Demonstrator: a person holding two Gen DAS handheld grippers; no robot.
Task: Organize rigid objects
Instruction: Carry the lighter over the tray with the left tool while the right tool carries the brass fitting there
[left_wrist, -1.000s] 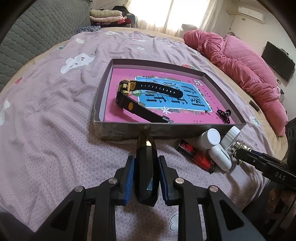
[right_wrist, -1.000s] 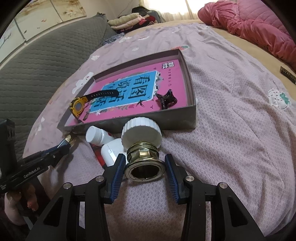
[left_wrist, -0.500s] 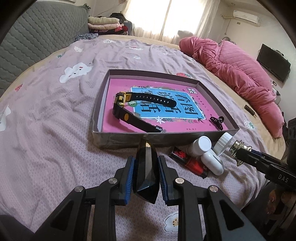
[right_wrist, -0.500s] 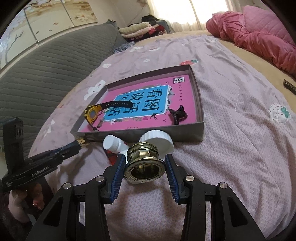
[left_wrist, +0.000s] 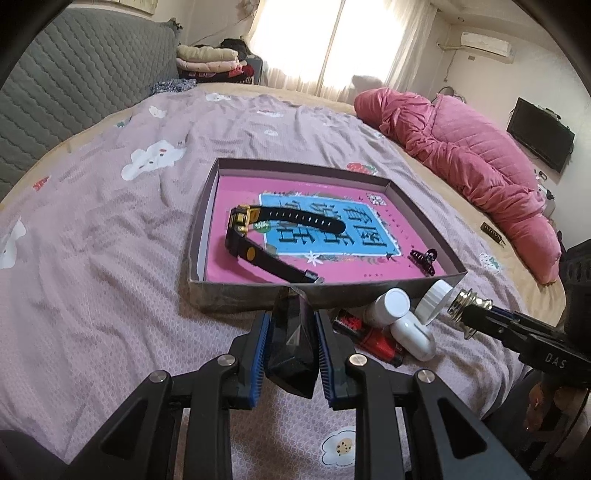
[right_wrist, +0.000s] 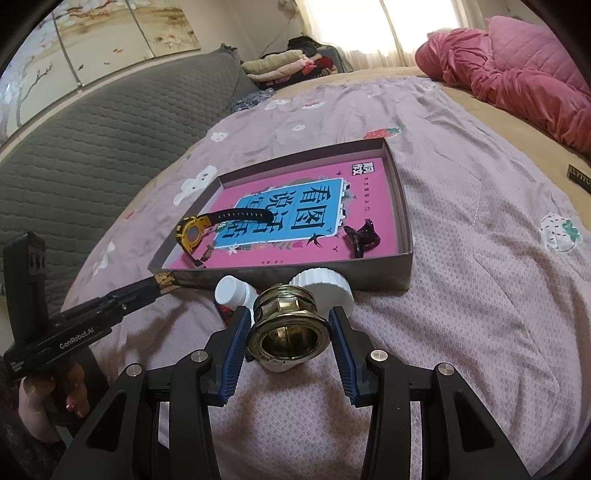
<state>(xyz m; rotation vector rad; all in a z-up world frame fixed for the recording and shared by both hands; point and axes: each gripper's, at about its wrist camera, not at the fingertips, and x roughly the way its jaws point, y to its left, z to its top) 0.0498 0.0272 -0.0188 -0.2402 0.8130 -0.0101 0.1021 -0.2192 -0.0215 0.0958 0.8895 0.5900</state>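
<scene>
A bed (left_wrist: 110, 258) with a mauve patterned cover carries a shallow cardboard box (left_wrist: 417, 206) with a pink printed bottom. Inside it lie a black and yellow wristwatch (left_wrist: 258, 236) and a dark hair claw (left_wrist: 424, 260). The left hand-held gripper (left_wrist: 291, 347) is closed on a dark faceted object (left_wrist: 291, 339) just before the box's near wall; I cannot tell what this object is, because its front end is hidden. The right hand-held gripper (right_wrist: 288, 332) clamps a brass threaded fitting (right_wrist: 286, 325). Behind the fitting, partly covered, lie white bottles (right_wrist: 236, 293) and a ribbed white cap (right_wrist: 325, 286). A red item (left_wrist: 373, 338) beside them is hard to identify.
</scene>
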